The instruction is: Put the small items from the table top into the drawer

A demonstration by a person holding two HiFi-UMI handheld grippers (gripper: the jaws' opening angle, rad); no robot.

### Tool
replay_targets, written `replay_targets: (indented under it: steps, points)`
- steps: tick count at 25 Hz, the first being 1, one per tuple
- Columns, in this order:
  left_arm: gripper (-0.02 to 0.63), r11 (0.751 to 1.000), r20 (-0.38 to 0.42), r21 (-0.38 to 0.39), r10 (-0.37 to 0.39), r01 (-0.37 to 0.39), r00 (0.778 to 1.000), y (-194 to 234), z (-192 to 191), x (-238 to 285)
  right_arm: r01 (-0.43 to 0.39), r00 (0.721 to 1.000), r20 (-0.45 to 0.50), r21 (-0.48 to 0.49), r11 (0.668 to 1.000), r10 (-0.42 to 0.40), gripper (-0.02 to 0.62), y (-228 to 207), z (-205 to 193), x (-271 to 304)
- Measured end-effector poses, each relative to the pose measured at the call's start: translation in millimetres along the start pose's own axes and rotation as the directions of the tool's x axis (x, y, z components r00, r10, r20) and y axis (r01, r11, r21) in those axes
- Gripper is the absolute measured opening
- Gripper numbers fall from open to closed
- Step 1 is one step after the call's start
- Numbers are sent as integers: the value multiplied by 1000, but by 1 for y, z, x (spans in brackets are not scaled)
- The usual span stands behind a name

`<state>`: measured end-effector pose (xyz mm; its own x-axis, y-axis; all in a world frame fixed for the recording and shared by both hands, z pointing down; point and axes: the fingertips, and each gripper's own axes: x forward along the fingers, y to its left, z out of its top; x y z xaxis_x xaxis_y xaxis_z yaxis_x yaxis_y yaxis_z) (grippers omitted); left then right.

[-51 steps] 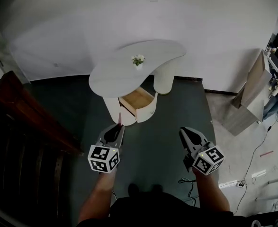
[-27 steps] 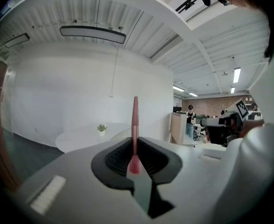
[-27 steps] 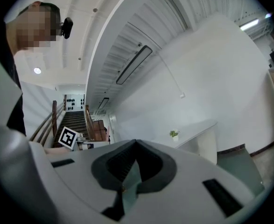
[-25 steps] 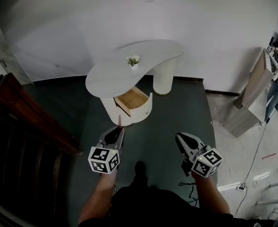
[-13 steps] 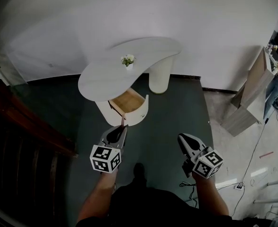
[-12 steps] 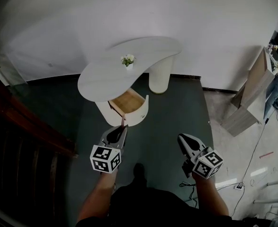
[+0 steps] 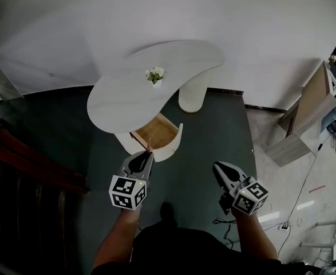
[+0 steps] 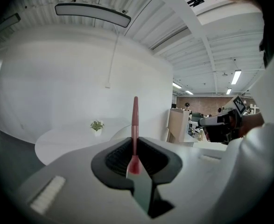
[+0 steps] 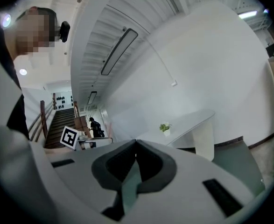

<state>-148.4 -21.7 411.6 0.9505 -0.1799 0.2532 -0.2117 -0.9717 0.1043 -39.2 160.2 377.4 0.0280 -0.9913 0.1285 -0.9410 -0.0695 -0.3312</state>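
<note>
Head view: a person stands on a dark green floor (image 7: 213, 125) before a white, kidney-shaped table (image 7: 122, 96) with a matte top, a two-jaw gripper in each hand. The left gripper (image 7: 146, 153) is clamped on a pink stick (image 7: 149, 148), slim and straight. Its long axis runs along the jaws, and its free tip points ahead at the open drawer (image 7: 156, 132), showing just short of the drawer's front.

The drawer has a curved white front and a pale wood-grain inside, and stands pulled out of a round pedestal under the near end of the table top. A second, cylindrical leg (image 7: 192, 96) carries the far end. A small green plant (image 7: 154, 75) in a white pot sits on the top.

In the left gripper view the stick (image 8: 135, 120) rises upright, widening to a blunt red end where the dark ribbed pads (image 8: 120, 155) pinch it.

The right gripper (image 7: 216, 166) holds nothing. In its own view the jaws of the right gripper (image 9: 136, 143) meet tip to tip. Each gripper's smooth grey shell ends in a cube (image 7: 126, 192) printed with black-and-white square markers. A dark wooden staircase (image 7: 30, 171) runs along the left.
</note>
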Motion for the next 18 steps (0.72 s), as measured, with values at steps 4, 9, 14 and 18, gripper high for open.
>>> replay_targets:
  steps: [4, 9, 14, 18]
  points:
    - [51, 1000, -6, 5, 4, -4, 1000, 41, 7, 19, 15, 999, -29, -9, 1000, -15, 11, -11, 9, 38]
    - [51, 1000, -1, -5, -15, 15, 1000, 69, 9, 36, 35, 998, -53, 5, 999, -35, 12, -21, 11, 71]
    - [51, 999, 8, -38, -24, 24, 1000, 82, 6, 54, 29, 996, -87, -4, 1000, -29, 11, -31, 16, 99]
    - [51, 999, 10, -39, -27, 27, 1000, 81, 8, 72, 14, 997, -79, 3, 1000, -14, 12, -46, 20, 112]
